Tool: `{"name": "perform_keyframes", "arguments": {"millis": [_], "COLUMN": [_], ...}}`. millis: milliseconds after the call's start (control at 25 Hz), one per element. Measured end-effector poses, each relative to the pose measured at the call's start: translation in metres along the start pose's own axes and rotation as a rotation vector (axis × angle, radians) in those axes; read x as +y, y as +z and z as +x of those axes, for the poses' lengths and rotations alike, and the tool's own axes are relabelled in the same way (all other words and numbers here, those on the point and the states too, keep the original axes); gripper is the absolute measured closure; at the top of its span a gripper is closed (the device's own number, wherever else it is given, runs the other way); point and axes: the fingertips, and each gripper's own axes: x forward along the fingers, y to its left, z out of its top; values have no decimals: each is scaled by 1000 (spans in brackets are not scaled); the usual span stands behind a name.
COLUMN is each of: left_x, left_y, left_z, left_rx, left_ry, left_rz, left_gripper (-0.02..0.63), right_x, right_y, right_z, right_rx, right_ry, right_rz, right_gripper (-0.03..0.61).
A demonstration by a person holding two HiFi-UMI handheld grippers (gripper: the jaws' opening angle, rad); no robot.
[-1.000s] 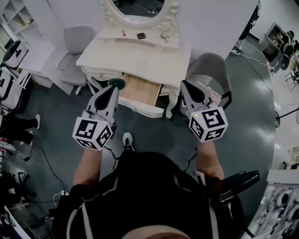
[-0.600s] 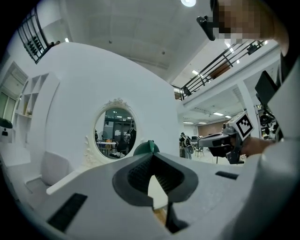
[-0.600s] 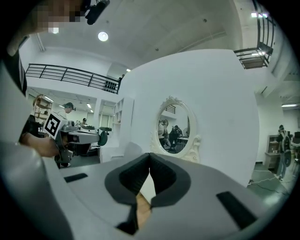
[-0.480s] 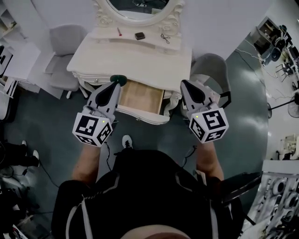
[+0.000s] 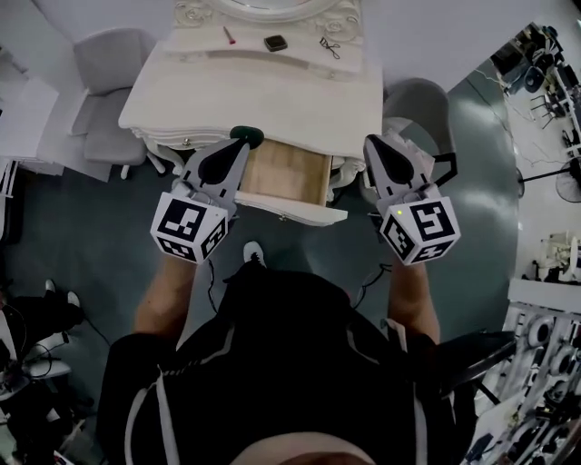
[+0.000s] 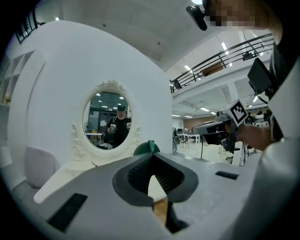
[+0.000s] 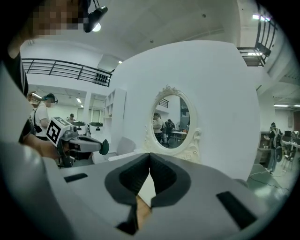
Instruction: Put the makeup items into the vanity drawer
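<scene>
The person in a black top [image 5: 290, 363] stretches both bare forearms forward, about level with each other. The left gripper [image 5: 238, 148] points to 1 o'clock in the head view, and its jaws are pressed together on a dark green round piece [image 5: 247, 136], which sticks out beyond the tips. This piece seems flat and stands on its edge, the broad face turned to 12 o'clock, toward the mirror; because it is round I cannot tell a long axis. It hangs over the front edge of the white vanity table [image 5: 254, 95], at 10 o'clock from the open vanity drawer with the light wooden bottom [image 5: 300, 212]. The right gripper [image 5: 370, 141] points to 11 o'clock beside the drawer's right end, its jaws closed together with nothing between them. On the raised back shelf lie a thin red stick [image 5: 229, 35], its long axis almost from 12 to 6 o'clock, a small dark square case [image 5: 276, 43] and a black wire-like item [image 5: 329, 45], each apart from the others. Behind them stands the oval mirror with a carved white frame [image 5: 195, 13].
</scene>
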Motion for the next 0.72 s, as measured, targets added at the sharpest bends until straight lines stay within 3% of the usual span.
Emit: {"name": "perform_keyframes", "arguments": {"millis": [280, 440, 560, 720], "left_x": [25, 22, 14, 5], "left_y": [-55, -91, -114, -157], "left_z": [27, 48, 65, 87], "left_rx": [84, 160, 209, 309], "left_ry": [-110, -144, -180, -213], "left_rz": [24, 53, 29, 85], "left_gripper": [609, 609, 609, 609], "right_x": [3, -1, -7, -18], "right_y": [-29, -49, -64, -91], "right_z": [24, 31, 36, 41], "right_rx": [56, 90, 116, 149], "right_ry": [-57, -51, -38, -39], "right_rz": [33, 44, 50, 84], "right_gripper": [572, 572, 572, 572]}}
